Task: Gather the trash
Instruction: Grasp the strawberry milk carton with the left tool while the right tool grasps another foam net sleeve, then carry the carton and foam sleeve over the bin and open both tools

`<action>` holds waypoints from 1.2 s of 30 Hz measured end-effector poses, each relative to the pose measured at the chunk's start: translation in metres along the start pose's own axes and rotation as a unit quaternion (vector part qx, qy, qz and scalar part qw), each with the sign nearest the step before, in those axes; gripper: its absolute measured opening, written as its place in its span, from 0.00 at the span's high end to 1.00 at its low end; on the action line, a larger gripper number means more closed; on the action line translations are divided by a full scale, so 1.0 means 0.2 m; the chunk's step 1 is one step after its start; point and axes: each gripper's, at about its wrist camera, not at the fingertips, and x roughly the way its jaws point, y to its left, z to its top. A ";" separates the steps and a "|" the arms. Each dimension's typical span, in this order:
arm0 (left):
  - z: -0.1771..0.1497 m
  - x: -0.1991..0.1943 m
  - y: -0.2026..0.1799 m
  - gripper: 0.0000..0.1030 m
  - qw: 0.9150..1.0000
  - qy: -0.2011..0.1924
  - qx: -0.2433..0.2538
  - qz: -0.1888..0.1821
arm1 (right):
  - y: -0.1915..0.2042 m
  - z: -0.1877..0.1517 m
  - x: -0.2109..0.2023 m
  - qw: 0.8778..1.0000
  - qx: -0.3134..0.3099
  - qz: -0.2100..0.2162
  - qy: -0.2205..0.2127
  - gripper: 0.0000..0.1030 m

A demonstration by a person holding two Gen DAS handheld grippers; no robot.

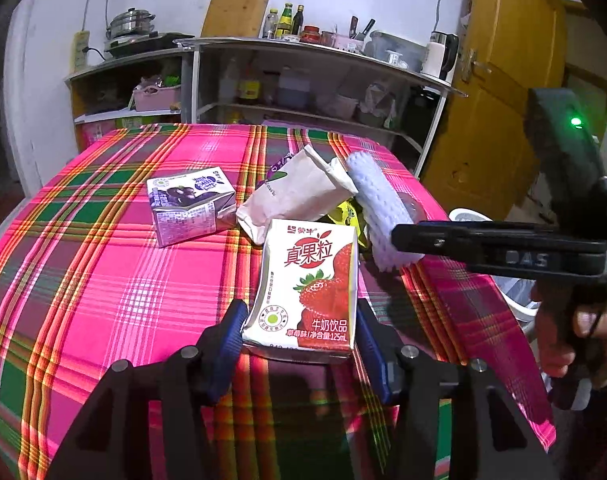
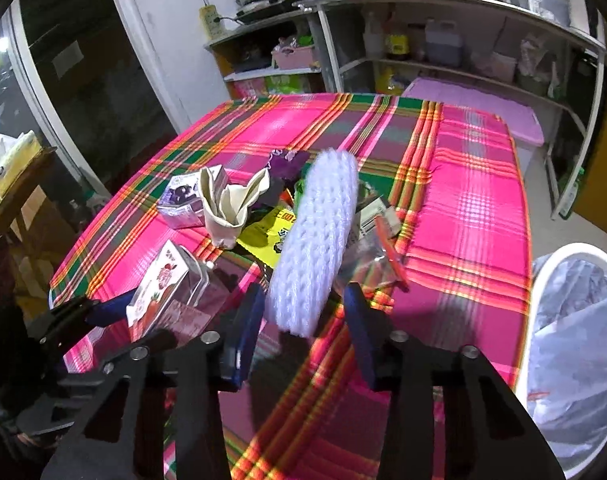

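A strawberry milk carton (image 1: 311, 280) stands on the plaid tablecloth (image 1: 103, 260), and my left gripper (image 1: 300, 306) is shut on its lower sides, both blue pads against it. The right wrist view shows the same carton (image 2: 159, 284) at the left. A white foam net sleeve (image 2: 315, 240) lies slanted over the trash pile. Its near end sits between the fingers of my right gripper (image 2: 303, 290). The left pad is close to it and a gap shows at the right pad, so the jaws are open. From the side, the right gripper (image 1: 403, 240) overlaps the sleeve (image 1: 377, 204).
A blueberry milk carton (image 1: 189, 204), a paper bag (image 1: 295, 196), a yellow wrapper (image 2: 263, 232) and a clear wrapper (image 2: 371, 256) lie mid-table. A white lined bin (image 2: 563, 250) stands off the table's right edge. Shelves (image 1: 303, 52) run behind. A hand (image 1: 563, 340) holds the right gripper.
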 end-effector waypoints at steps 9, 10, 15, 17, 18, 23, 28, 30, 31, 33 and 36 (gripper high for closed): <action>0.01 0.00 -0.01 0.48 1.000 -0.001 -0.002 0.002 | 0.00 -0.03 -0.07 1.000 -0.003 0.009 -0.017 0.80; 0.01 0.00 -0.02 0.48 1.000 -0.003 -0.003 0.003 | 0.00 -0.04 -0.09 1.000 -0.004 0.010 -0.020 0.80; 0.01 -0.04 -0.06 0.48 1.000 -0.012 -0.002 0.006 | -0.01 -0.08 -0.19 0.999 -0.001 0.012 -0.035 0.80; 0.01 -0.07 -0.09 0.48 1.000 -0.016 -0.002 0.008 | -0.02 -0.11 -0.25 0.999 0.005 0.010 -0.043 0.80; 0.02 -0.08 -0.11 0.48 1.000 -0.019 -0.002 0.008 | -0.03 -0.12 -0.26 0.999 0.007 0.009 -0.045 0.80; 0.03 -0.15 -0.20 0.48 0.999 -0.034 0.002 0.004 | -0.07 -0.19 -0.40 0.998 0.018 -0.003 -0.064 0.80; 0.05 -0.20 -0.31 0.48 0.999 -0.044 0.009 -0.006 | -0.11 -0.24 -0.52 0.996 0.027 -0.017 -0.083 0.80; 0.06 -0.21 -0.34 0.48 0.999 -0.046 0.013 -0.010 | -0.14 -0.26 -0.57 0.995 0.033 -0.021 -0.090 0.80; 0.06 -0.22 -0.36 0.48 0.999 -0.046 0.015 -0.011 | -0.15 -0.27 -0.59 0.995 0.037 -0.023 -0.092 0.80; 0.07 -0.22 -0.40 0.48 0.999 -0.047 0.019 -0.016 | -0.18 -0.29 -0.62 0.994 0.042 -0.026 -0.096 0.80; 0.07 -0.23 -0.47 0.48 0.998 -0.048 0.026 -0.024 | -0.21 -0.33 -0.67 0.993 0.051 -0.033 -0.101 0.80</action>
